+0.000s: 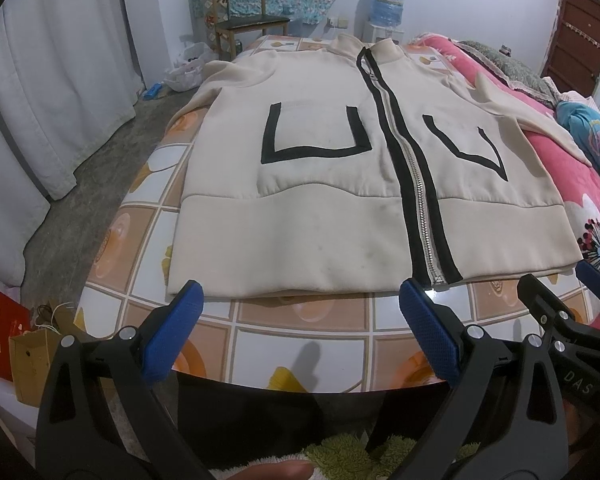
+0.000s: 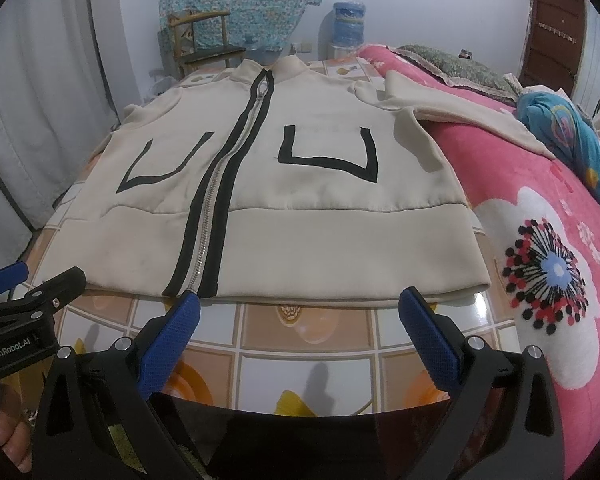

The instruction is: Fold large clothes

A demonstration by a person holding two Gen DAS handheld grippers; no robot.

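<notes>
Cream jacket (image 1: 340,184) flat, zipped, on tiled table (image 1: 300,344).
My left gripper (image 1: 300,300) and right gripper (image 2: 300,308) hover near its hem, jaws apart, holding nothing.

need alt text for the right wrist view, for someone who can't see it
A cream zip-up jacket with black trim lies flat, zipped, front up, on a tile-patterned table, one sleeve draped onto a pink floral blanket alongside. The right hand-held gripper hovers open just short of the jacket's hem, and the left hand-held gripper shows at the left edge.
</notes>
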